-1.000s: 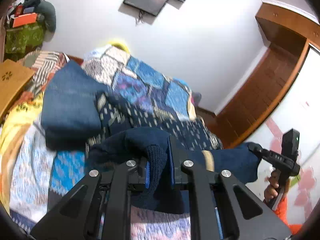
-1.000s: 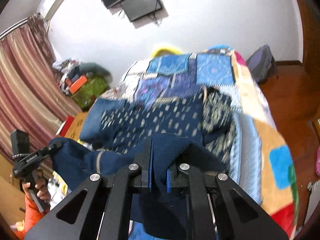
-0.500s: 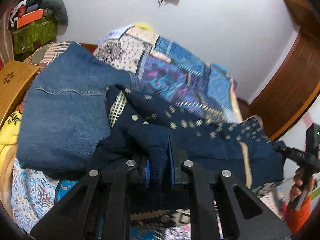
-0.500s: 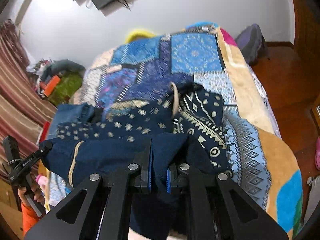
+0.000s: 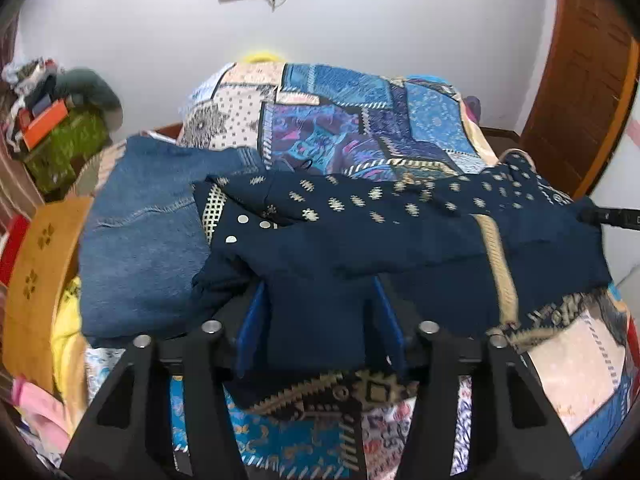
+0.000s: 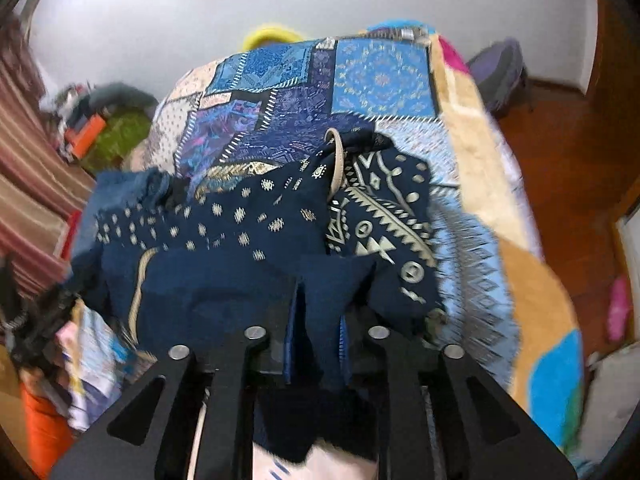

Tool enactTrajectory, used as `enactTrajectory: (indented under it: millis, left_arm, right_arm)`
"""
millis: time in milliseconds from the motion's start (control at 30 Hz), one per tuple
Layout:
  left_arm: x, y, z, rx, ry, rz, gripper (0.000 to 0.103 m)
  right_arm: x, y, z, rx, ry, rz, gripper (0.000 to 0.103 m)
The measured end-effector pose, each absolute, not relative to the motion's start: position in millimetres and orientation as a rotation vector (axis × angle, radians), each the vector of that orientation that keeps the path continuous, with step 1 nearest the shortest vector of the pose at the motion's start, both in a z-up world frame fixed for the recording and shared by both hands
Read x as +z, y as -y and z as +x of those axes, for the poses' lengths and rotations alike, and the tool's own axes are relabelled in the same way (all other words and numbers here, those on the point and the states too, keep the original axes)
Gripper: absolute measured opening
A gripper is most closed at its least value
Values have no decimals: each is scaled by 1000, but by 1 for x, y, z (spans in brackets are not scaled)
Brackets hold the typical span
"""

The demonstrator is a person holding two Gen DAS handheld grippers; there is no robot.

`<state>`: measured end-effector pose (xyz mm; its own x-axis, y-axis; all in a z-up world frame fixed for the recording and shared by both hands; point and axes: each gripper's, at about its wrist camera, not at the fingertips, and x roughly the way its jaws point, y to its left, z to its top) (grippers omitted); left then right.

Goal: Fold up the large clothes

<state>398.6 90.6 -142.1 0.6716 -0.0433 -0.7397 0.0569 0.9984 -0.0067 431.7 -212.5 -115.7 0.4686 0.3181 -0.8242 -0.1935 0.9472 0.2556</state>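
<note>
A dark navy garment (image 5: 360, 236) with small cream motifs and a cream band lies spread across the patchwork bed; it also shows in the right wrist view (image 6: 248, 232). My left gripper (image 5: 318, 320) has opened wide, and the cloth's near edge lies loose between its blue pads. My right gripper (image 6: 316, 312) is still nearly shut, with a fold of the navy cloth between its pads. The right gripper's tip (image 5: 608, 216) shows at the garment's right end in the left wrist view.
Folded blue jeans (image 5: 148, 232) lie left of the garment on the patchwork bedspread (image 5: 352, 120). A wooden board (image 5: 36, 276) stands at the bed's left side. A clutter pile (image 5: 64, 124) sits far left. A wooden floor (image 6: 568, 160) and a bag (image 6: 500, 72) lie to the right.
Both grippers carried the navy garment forward and down onto the bed, folding it over. The left gripper's jaws have opened; the right one's have parted slightly.
</note>
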Motion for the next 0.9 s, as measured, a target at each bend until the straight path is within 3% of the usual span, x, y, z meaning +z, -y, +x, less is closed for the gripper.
enactTrajectory:
  millis: [100,133,233,467,733,900]
  left_arm:
    - [-130,-87,379,-73,-815,26,56]
    - [-127,-85,375,-78,-811,27,57]
    - [-125,-81,359,-91,-806,32,62]
    - [-158,-71,347,-109,-894,43,62]
    - [-209,-78,374,-72,-1005,3,62]
    - [-201,-77,395,-70,-956,14,62]
  right_arm:
    - [-101,210,408,260,-958,19,51]
    - [-97,209,402,259,-936,1,53]
    - [-89,208,380,285,-909,-34,53]
    - [-106,198,357,364,-983,-2,53]
    - [-151,179,362,350,-1087,-43,53]
    - [-149,164,373,332,-1058,-118,53]
